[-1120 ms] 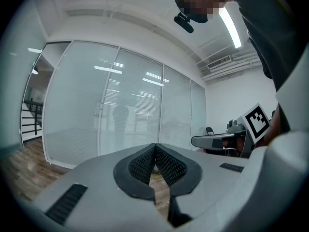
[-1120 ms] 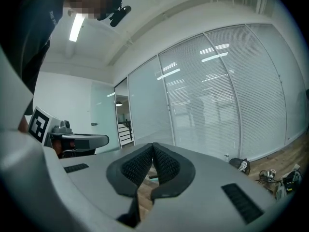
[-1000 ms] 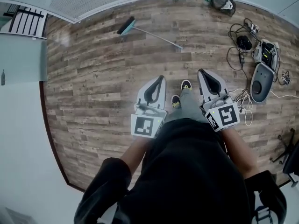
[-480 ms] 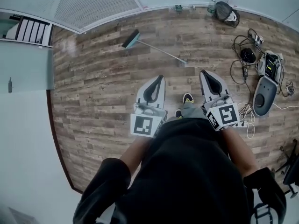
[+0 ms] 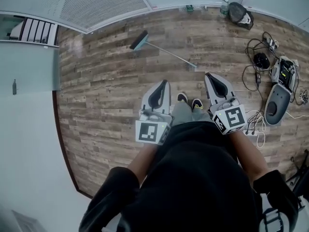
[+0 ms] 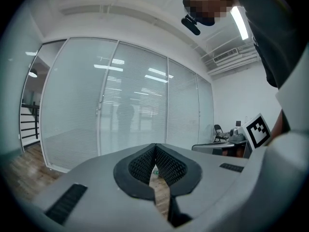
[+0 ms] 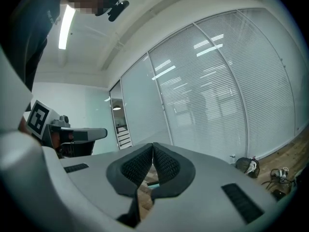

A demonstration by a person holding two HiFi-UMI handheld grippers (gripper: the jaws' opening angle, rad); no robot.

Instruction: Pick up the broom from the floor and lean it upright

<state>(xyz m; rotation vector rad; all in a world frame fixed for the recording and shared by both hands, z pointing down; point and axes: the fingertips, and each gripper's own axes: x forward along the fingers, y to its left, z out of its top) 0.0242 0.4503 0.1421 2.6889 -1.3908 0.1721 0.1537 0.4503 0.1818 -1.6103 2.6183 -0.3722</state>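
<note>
A wide wooden plank floor [image 5: 106, 95] fills the head view, seen from steeply above. Along its far edge runs a glass wall with pale slatted blinds [image 6: 130, 105].

A person in a dark top [image 5: 193, 178] stands on the floor and holds a grey two-jaw gripper in each hand, both held out in front of the body. The left gripper [image 5: 165, 82] has its claw pinched together, the dark ribbed pads [image 6: 140, 164] meeting at the tip with nothing between them. The right gripper [image 5: 208, 75] is the same: claw closed tip to tip and empty.

At the right side of the floor lies a cluster of cables and grey devices [image 5: 277, 81].

The broom [image 5: 166, 53] lies flat on the floor ahead of the person, between them and the glass wall. Its teal head points up and left, and its thin handle slants down to the right. Neither gripper touches it.

A dark bag [image 5: 239, 11] sits against the far wall. The person's shoes [image 5: 188, 100] show between the two grippers.
</note>
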